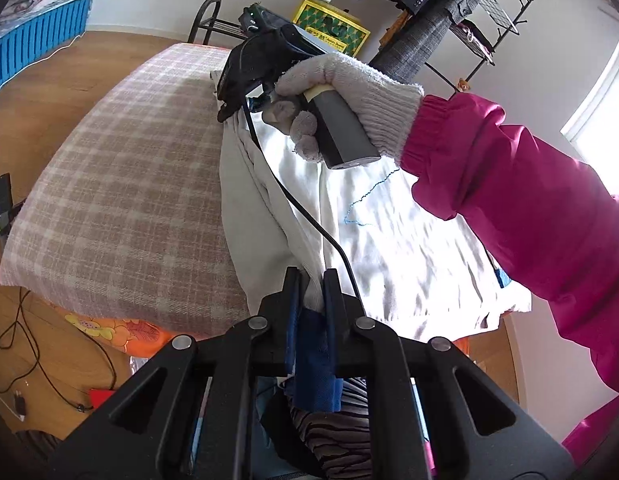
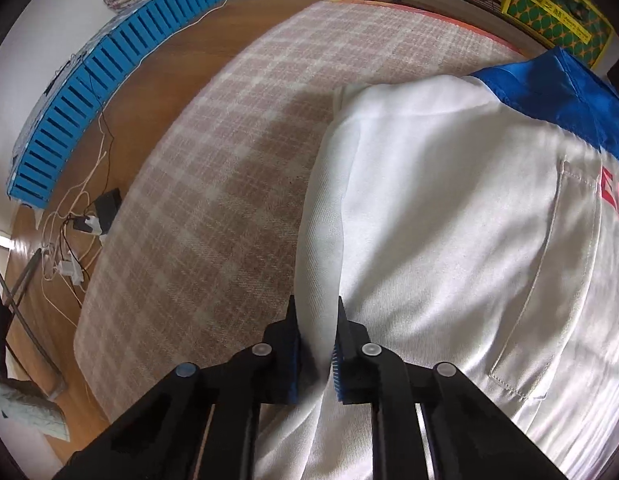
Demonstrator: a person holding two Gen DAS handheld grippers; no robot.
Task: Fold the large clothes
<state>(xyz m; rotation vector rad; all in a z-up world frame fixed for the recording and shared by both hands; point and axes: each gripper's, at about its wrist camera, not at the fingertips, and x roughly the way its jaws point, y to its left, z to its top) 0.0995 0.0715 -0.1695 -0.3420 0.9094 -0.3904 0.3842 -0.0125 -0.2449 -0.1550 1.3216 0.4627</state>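
Note:
A large white jacket [image 1: 389,232] with blue trim lies on a bed covered by a beige plaid blanket [image 1: 129,184]. My left gripper [image 1: 311,276] is shut on the jacket's near edge, white and blue cloth bunched between its fingers. My right gripper [image 1: 229,108], held by a gloved hand, pinches the jacket's far edge. In the right wrist view the right gripper [image 2: 315,312] is shut on a raised fold of the white jacket [image 2: 449,240], whose blue collar [image 2: 557,96] and red lettering show at the right.
A clothes rack [image 1: 469,20] with hanging garments stands behind the bed, beside a yellow box [image 1: 329,26]. Cables and a power strip [image 2: 81,224] lie on the wood floor to the left. Blue slatted panels [image 2: 109,76] lean along the wall.

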